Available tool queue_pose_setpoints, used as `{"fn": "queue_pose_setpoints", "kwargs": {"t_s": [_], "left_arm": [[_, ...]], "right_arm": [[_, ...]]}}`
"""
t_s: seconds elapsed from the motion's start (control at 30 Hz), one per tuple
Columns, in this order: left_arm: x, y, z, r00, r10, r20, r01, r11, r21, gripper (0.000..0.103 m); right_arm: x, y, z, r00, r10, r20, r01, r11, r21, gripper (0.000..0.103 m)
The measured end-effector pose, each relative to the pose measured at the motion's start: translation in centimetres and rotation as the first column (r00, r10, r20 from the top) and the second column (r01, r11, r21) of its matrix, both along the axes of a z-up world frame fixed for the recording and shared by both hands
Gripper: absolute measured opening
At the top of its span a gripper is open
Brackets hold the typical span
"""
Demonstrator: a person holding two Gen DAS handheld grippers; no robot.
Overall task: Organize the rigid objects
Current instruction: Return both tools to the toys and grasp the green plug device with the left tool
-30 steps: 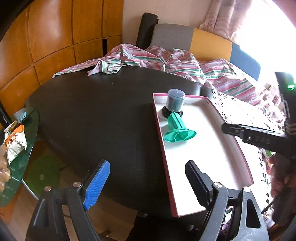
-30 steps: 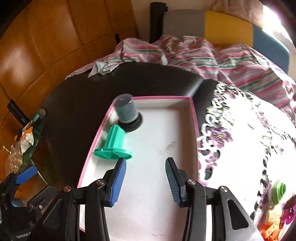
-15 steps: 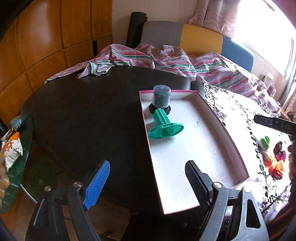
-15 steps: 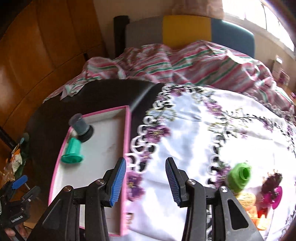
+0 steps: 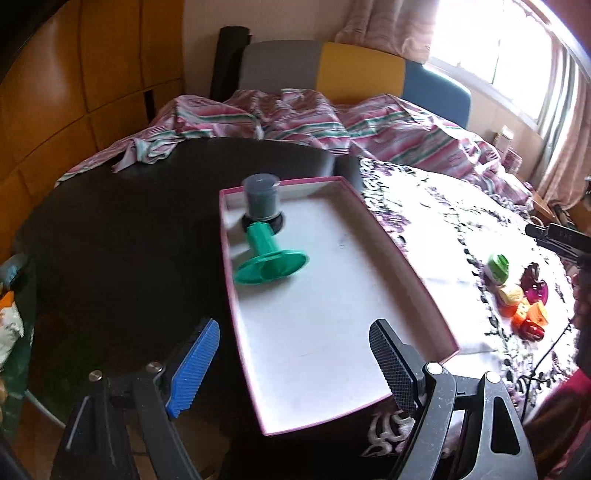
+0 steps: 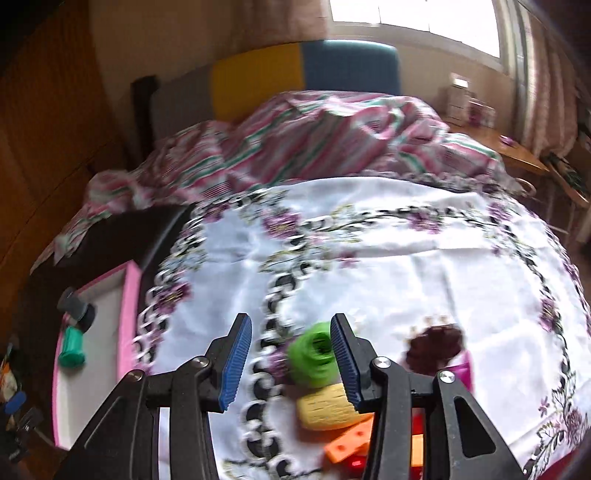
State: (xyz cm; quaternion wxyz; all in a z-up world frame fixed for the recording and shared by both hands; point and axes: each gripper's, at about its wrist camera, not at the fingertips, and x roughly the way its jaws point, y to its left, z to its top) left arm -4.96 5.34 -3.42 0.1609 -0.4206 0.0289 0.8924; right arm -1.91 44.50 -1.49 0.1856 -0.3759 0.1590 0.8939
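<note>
Floral cloth [image 6: 406, 266]: tray [image 5: 406, 258] holds two spools; both grippers empty, jaws apart.

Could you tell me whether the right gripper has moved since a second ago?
Yes: the right gripper swung from above the pink-rimmed white tray rightwards to the floral tablecloth's toys.

Ahead of you, wood-panelled wall [image 5: 74, 92] fills the left side. A headboard in grey, yellow and blue [image 5: 354, 70] backs a striped, rumpled blanket [image 5: 314, 122]. Bright daylight pours through the curtained window [image 6: 413, 14] on your right, washing out the glass.
</note>
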Motion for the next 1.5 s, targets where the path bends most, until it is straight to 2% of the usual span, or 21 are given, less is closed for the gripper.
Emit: {"fn": "queue_pose_setpoints", "kwargs": {"t_s": [0.1, 0.17, 0.2, 0.3, 0.47, 0.7, 0.9, 0.97, 1.2, 1.23, 1.27, 1.3, 1.33, 1.5], "left_arm": [[-0.2, 1.8, 0.4, 1.000, -0.028, -0.005, 0.028, 1.000, -0.005, 0.090], [-0.5, 3.3, 0.7, 0.998, -0.057, -0.009, 0.057, 0.998, -0.009, 0.091], [-0.7, 4.1, 0.9, 0.997, -0.077, -0.009, 0.077, 0.997, -0.010, 0.091], [-1.0, 7.3, 1.3, 0.988, -0.152, -0.001, 0.152, 0.988, 0.005, 0.091], [-1.4, 13.3, 1.0, 0.961, -0.276, 0.029, 0.276, 0.961, 0.005, 0.091], [-1.6, 22.1, -0.8, 0.901, -0.428, 0.071, 0.431, 0.902, -0.028, 0.090], [-2.2, 29.2, -1.6, 0.833, -0.549, 0.074, 0.552, 0.832, -0.047, 0.090], [-2.8, 31.4, -2.3, 0.816, -0.570, 0.094, 0.576, 0.814, -0.070, 0.090], [-4.7, 37.1, -5.1, 0.789, -0.592, 0.166, 0.609, 0.788, -0.085, 0.090], [-4.9, 37.8, -5.9, 0.787, -0.589, 0.182, 0.611, 0.786, -0.099, 0.088], [-5.2, 38.2, -6.6, 0.786, -0.586, 0.198, 0.611, 0.785, -0.102, 0.068], [-5.5, 38.5, -7.3, 0.775, -0.589, 0.229, 0.618, 0.782, -0.079, 0.053], [-5.7, 38.5, -7.7, 0.779, -0.577, 0.247, 0.608, 0.791, -0.070, 0.053], [-5.5, 36.1, -6.6, 0.797, -0.562, 0.222, 0.576, 0.817, -0.001, 0.053]], "right_arm": [[2.1, 3.4, -1.0, 0.988, -0.149, -0.039, 0.147, 0.988, -0.048, 0.045], [3.2, 5.6, -1.8, 0.969, -0.246, -0.019, 0.241, 0.963, -0.123, 0.045], [3.8, 6.5, -1.9, 0.959, -0.282, -0.035, 0.273, 0.949, -0.161, 0.045], [5.1, 8.0, -2.1, 0.932, -0.359, -0.039, 0.347, 0.919, -0.187, 0.045], [6.1, 9.1, -2.8, 0.917, -0.398, -0.033, 0.373, 0.882, -0.286, 0.045], [6.8, 9.6, -2.7, 0.905, -0.421, -0.061, 0.381, 0.866, -0.324, 0.046], [7.7, 10.3, -2.7, 0.882, -0.464, -0.080, 0.408, 0.837, -0.364, 0.046], [8.1, 10.7, -2.8, 0.871, -0.484, -0.088, 0.419, 0.824, -0.381, 0.046], [9.2, 11.6, -3.0, 0.835, -0.540, -0.101, 0.458, 0.786, -0.415, 0.048], [9.3, 11.7, -3.0, 0.833, -0.545, -0.101, 0.460, 0.782, -0.420, 0.049], [9.3, 11.7, -3.1, 0.832, -0.546, -0.099, 0.461, 0.779, -0.424, 0.049], [9.3, 11.8, -3.2, 0.832, -0.546, -0.095, 0.462, 0.778, -0.426, 0.049], [9.2, 11.8, -3.3, 0.833, -0.546, -0.089, 0.463, 0.776, -0.429, 0.050], [8.9, 11.9, -3.8, 0.840, -0.539, -0.063, 0.462, 0.772, -0.436, 0.050]]}}
